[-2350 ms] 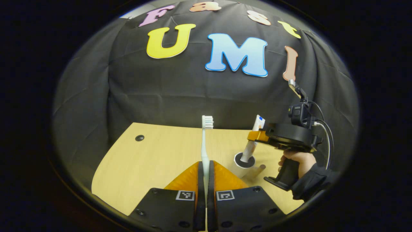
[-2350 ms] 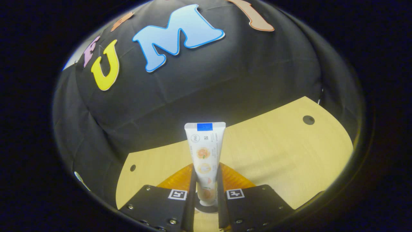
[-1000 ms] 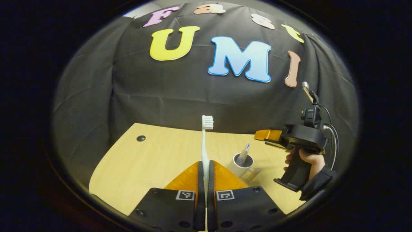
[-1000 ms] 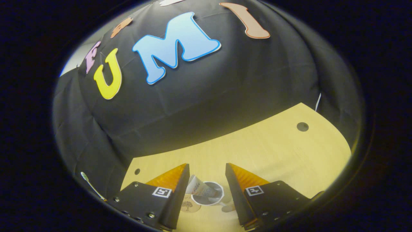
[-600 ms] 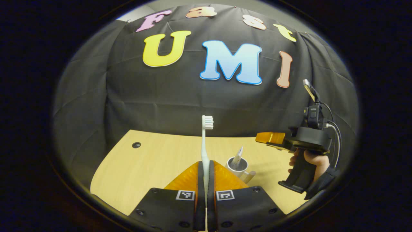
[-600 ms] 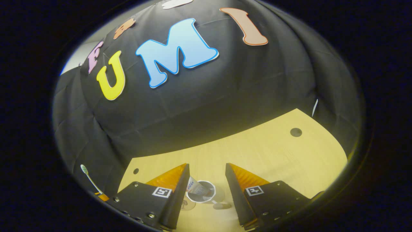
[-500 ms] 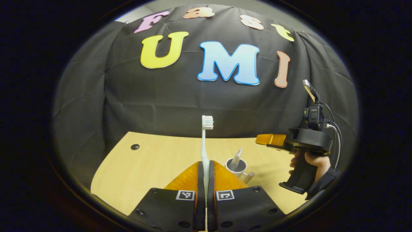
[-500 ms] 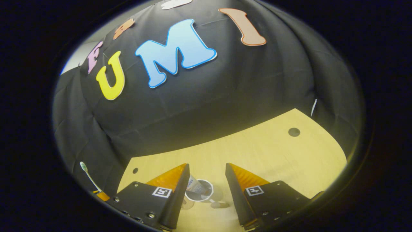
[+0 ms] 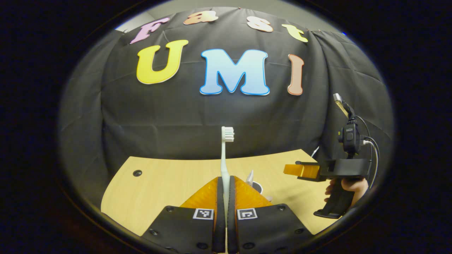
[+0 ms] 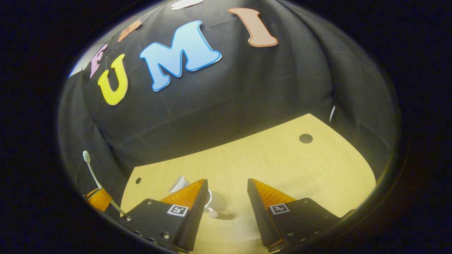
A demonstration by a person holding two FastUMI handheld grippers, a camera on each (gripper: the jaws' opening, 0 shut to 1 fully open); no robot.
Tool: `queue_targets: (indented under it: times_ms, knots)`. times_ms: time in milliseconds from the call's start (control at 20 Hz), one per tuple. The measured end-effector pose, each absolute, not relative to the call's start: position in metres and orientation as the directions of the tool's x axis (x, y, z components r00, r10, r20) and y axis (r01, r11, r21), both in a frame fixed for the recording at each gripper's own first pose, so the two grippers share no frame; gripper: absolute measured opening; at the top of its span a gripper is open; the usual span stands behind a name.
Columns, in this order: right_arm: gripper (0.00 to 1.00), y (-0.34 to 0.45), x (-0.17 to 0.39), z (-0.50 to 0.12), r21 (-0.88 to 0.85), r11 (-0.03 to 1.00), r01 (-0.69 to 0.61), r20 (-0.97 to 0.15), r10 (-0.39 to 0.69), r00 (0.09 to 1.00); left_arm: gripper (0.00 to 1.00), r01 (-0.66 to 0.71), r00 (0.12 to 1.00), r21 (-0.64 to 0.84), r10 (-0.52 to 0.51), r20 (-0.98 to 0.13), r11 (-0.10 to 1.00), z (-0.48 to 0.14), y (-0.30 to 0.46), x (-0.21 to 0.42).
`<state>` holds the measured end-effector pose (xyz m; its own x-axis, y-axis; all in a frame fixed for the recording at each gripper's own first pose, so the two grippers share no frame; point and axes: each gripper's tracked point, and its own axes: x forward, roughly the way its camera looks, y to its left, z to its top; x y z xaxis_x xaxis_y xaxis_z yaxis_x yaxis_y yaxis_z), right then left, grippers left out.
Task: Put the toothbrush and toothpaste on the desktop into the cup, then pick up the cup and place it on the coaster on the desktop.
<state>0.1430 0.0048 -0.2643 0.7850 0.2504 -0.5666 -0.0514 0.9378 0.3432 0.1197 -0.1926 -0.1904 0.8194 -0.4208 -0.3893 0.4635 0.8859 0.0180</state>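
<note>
Holding the toothbrush point(image 9: 224, 158) upright, the left gripper point(image 9: 224, 183) is clamped tight on its handle above the wooden worktop point(image 9: 166, 180).
Toothpaste tube point(image 10: 179, 183) leans in the white cup point(image 9: 257, 186) just right of it, and the right gripper point(image 10: 226, 192) hangs over the worktop with fingers spread wide, holding nothing.

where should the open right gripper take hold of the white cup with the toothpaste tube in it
Probably the stubby handle, which sticks out of the white cup toward the right gripper; come down from above on that near side. The white toothpaste tube leans over the far rim, so this side looks free. A finger hides much of the cup.
</note>
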Motion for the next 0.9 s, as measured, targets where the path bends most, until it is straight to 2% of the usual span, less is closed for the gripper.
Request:
queue_targets:
  times_ms: [900]
  knots:
    - [0.68,-0.073,0.112,-0.291,0.304,0.948,0.095,-0.652,0.134,0.746,0.09,0.647,0.731,0.059,-0.596,-0.332,0.761,-0.219,-0.307,0.153]
